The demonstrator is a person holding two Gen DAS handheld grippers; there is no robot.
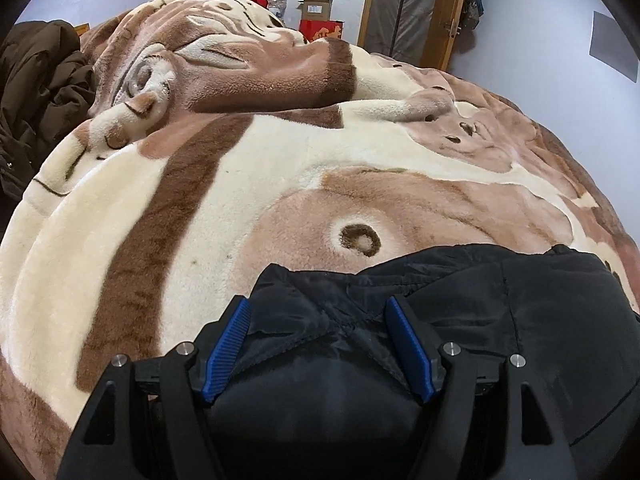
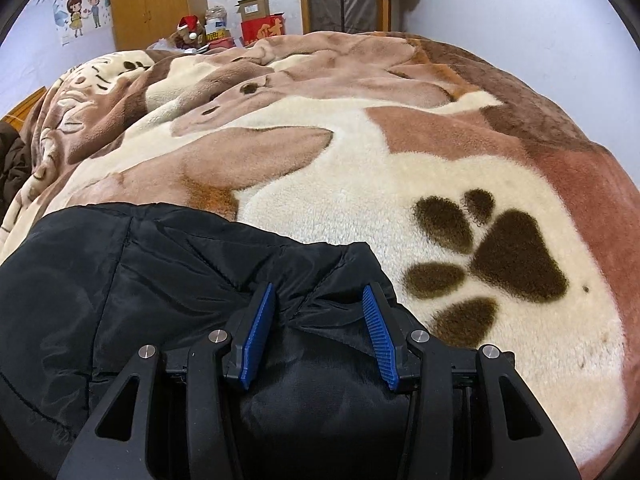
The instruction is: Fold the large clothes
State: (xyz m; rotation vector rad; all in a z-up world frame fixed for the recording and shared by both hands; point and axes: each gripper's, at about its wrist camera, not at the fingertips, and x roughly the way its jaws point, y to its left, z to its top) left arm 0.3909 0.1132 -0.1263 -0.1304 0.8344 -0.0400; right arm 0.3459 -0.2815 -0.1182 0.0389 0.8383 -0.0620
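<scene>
While lying on the plush brown-and-cream blanket [image 1: 248,184], the black padded nylon garment [image 1: 460,300] bulges between both parted claws, left claw [image 1: 318,312] and right claw [image 2: 318,300], grip undeterminable.

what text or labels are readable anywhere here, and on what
"财": large gold character on the red box beyond the bed.
Gold characters on the same red box in the left wrist view: blurred, unreadable.
Label on the cardboard box: too small to read.
Small print on the cartoon poster: too small to read.
Writing on the packets beside the Santa hat: blurred.
Black jacket and blanket: no text visible.
</scene>
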